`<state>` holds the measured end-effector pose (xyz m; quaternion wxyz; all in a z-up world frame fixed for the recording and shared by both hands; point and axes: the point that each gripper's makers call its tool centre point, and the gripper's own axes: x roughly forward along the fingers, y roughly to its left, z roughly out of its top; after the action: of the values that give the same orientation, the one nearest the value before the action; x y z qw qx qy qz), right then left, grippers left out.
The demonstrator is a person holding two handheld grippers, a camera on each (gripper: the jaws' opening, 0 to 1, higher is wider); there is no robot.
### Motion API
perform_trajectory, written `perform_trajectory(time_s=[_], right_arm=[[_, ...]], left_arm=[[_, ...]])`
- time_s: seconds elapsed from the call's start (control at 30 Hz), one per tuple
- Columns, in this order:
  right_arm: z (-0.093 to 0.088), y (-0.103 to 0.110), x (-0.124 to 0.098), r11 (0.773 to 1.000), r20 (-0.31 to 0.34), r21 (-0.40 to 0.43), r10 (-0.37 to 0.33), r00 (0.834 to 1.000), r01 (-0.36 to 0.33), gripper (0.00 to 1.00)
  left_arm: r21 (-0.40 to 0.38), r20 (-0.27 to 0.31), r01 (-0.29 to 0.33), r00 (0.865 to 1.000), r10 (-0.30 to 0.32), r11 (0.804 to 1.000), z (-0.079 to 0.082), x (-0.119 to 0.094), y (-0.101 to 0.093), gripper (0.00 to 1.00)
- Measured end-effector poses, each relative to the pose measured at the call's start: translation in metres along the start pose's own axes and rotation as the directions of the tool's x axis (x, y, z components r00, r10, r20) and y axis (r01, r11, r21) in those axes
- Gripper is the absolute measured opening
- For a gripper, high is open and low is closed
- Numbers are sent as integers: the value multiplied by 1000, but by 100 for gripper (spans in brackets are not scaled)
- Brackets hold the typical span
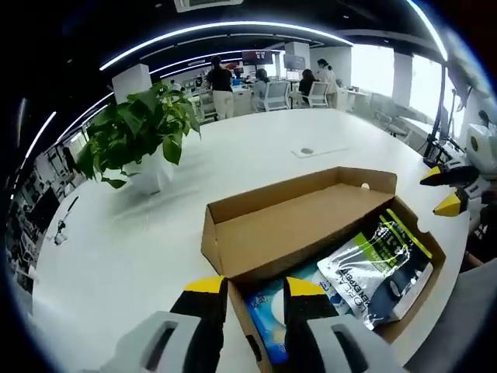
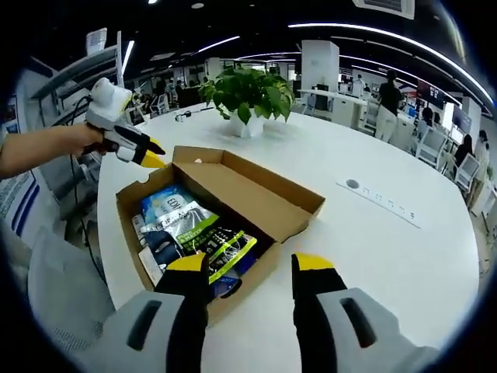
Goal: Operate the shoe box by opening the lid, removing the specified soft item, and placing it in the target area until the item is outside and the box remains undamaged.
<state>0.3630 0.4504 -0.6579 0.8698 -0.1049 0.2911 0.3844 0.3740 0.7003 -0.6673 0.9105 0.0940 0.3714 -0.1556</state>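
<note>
A silver-and-green soft pouch [image 2: 203, 231] lies atop a blue packet [image 2: 165, 203] inside the open shoe box [image 2: 287, 211], lid folded back, on the white surface [image 2: 388, 249]. It looks light, limp and slick; a pinch at its free edge seems safest. The right gripper [image 2: 248, 268] hovers near, jaws apart and empty; the left gripper [image 1: 255, 289], jaws narrowly apart, hangs over the box's other end. A potted plant [image 1: 140, 132] stands beyond.

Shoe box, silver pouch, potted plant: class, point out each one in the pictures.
shoe box [image 1: 295, 221], left gripper view, inside of the raised lid.
silver pouch [image 1: 373, 272], left gripper view, middle of its front.
potted plant [image 2: 247, 93], right gripper view, its leaves.
</note>
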Motion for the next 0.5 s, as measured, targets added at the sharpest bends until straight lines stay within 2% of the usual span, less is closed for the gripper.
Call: perform_trajectory(time_s=[0.2,0.33,0.5], right_arm=[[-4,2,-3,1000,-4,-8,5,1000,-5,44],[-9,4,-7,1000,-6,-2,11,1000,-11,46],[-14,8,-10,1000,-6,-1,19,1000,-19,49]], left_arm=[[-14,-26,68,997,-69,998,-9,-2,-25,31],[-35,-45,136,989,-138,990,-17,-1,-45,31],[-18,-78,176,981,-177,984,-29,1,-61,31]])
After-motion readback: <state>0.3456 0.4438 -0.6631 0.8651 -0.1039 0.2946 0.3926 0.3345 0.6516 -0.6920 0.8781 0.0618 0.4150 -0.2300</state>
